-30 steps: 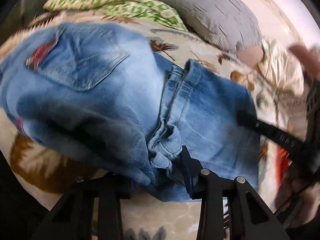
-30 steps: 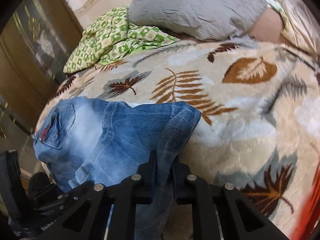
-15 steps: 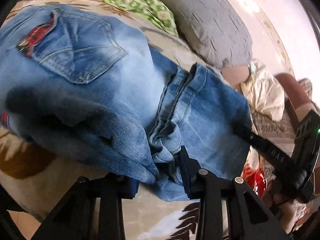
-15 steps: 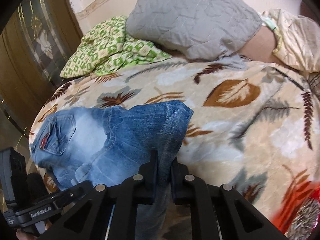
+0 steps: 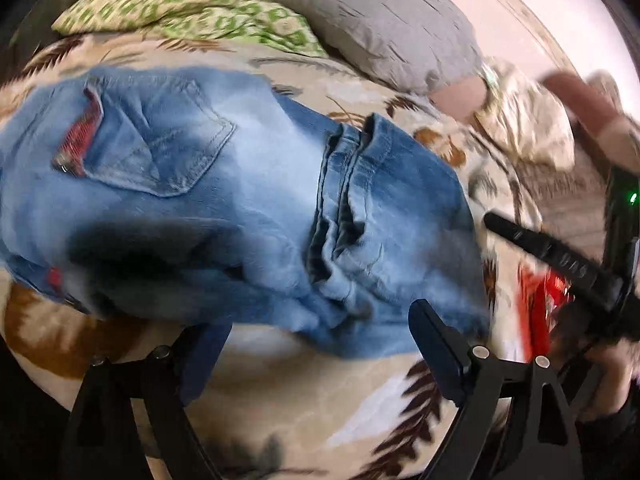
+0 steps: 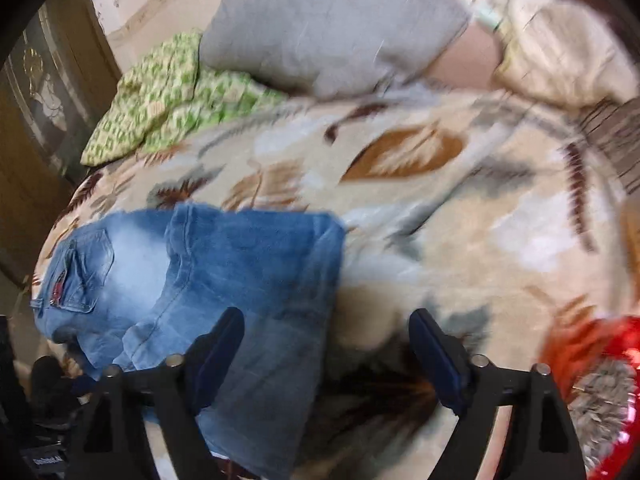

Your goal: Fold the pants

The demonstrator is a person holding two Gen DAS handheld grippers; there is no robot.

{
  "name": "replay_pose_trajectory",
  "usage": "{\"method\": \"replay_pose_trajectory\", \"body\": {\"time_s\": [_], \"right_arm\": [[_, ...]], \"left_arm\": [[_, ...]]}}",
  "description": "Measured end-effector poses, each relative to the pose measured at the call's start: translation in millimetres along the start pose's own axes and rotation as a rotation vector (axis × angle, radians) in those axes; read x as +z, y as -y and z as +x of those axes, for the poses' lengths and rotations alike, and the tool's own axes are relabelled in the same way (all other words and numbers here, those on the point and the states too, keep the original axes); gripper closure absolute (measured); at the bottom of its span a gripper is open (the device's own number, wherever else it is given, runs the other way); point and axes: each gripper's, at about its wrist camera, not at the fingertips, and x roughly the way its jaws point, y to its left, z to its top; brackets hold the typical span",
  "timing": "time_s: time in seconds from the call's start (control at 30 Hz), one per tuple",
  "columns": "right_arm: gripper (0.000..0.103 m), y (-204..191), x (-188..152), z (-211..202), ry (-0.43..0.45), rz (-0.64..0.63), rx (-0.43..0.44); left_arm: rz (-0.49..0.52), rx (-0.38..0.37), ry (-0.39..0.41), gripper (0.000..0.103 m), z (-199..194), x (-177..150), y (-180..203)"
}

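The faded blue jeans (image 5: 224,216) lie folded in a bundle on the leaf-print blanket (image 5: 288,392), back pocket with a red patch facing up. My left gripper (image 5: 316,332) is open just at the near edge of the bundle, holding nothing. In the right wrist view the jeans (image 6: 224,280) lie at the left, with one part hanging down toward the camera. My right gripper (image 6: 326,340) is open and empty; its left finger is over the denim and its right finger over the blanket (image 6: 460,248). The other gripper's black body (image 5: 568,264) shows at the right of the left wrist view.
A grey pillow (image 6: 328,28) and a green patterned cloth (image 6: 168,96) lie at the head of the bed. A cream cushion (image 6: 560,48) is at the far right. A red object (image 6: 600,360) sits at the near right. A wooden door (image 6: 36,128) stands at the left.
Both grippers have opened and let go of the jeans. The jeans now rest on the blanket, and both grippers have drawn back a little.
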Motion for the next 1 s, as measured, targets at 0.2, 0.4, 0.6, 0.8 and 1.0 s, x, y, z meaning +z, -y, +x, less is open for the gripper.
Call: {"method": "replay_pose_trajectory", "body": {"time_s": [0.2, 0.4, 0.6, 0.8, 1.0], "right_arm": [[0.016, -16.0, -7.8, -45.5, 0.074, -0.019, 0.006], [0.016, -68.9, -10.6, -66.5, 0.126, -0.08, 0.077], [0.016, -144.0, -24.1, -62.0, 0.114, -0.184, 0.168], [0.016, -234.5, -54.2, -58.8, 0.148, -0.371, 0.216], [0.016, -316.3, -90.1, -58.8, 0.248, -0.622, 0.173]], "left_arm": [[-0.005, -0.002, 0.025, 0.013, -39.5, 3.2, -36.6], [-0.022, 0.029, 0.092, 0.013, -93.0, 20.2, -97.6], [0.054, 0.157, 0.095, 0.013, -121.9, 43.4, -156.5], [0.111, 0.24, 0.09, 0.013, -130.7, 70.6, -219.6], [0.128, 0.128, 0.015, 0.013, -112.8, 93.0, -257.2]]}}
